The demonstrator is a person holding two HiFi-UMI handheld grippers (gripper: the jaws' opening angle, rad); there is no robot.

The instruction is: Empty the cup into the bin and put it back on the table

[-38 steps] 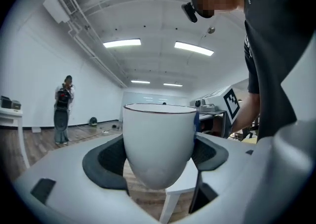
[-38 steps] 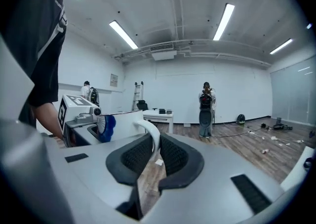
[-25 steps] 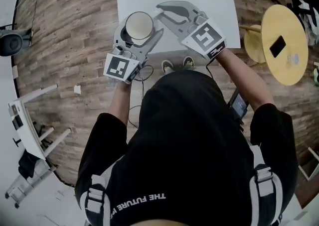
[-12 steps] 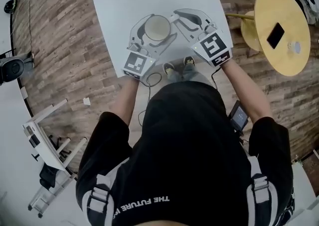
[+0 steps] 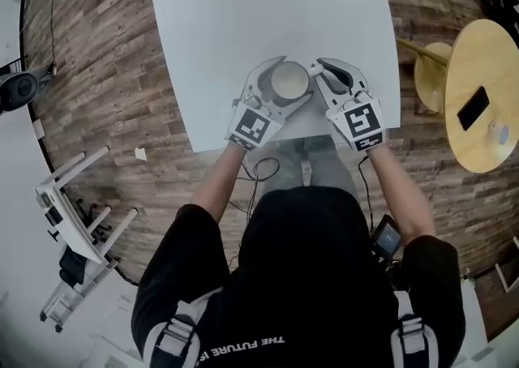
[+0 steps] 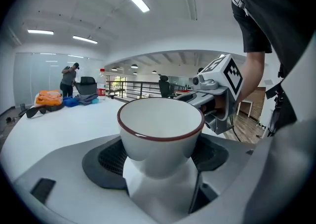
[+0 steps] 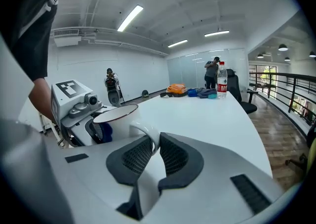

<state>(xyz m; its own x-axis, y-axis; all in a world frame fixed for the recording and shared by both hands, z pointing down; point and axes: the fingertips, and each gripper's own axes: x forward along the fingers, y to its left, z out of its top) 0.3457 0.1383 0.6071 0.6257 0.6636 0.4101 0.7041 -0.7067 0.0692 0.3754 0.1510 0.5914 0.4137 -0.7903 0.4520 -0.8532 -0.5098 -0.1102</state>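
A white cup (image 5: 285,83) with a dark red rim stands upright and looks empty, over the near part of the white table (image 5: 259,10). My left gripper (image 5: 291,79) is shut around the cup's body (image 6: 160,127), with a jaw on each side. My right gripper (image 5: 316,72) comes in from the right and is shut on the cup's handle (image 7: 148,136). The handle is pinched between the dark pads (image 7: 173,156). I cannot tell whether the cup's base touches the tabletop.
A round yellow side table (image 5: 495,58) with a phone (image 5: 473,109) stands to the right. A white frame (image 5: 65,220) lies on the wooden floor at left. At the table's far end are a bottle (image 7: 222,86) and bags (image 7: 177,89). Cables (image 5: 263,170) hang below the near edge.
Both grippers and the cup have moved from the table's near edge to over its surface. Both grips are unchanged, and the head view has shifted.
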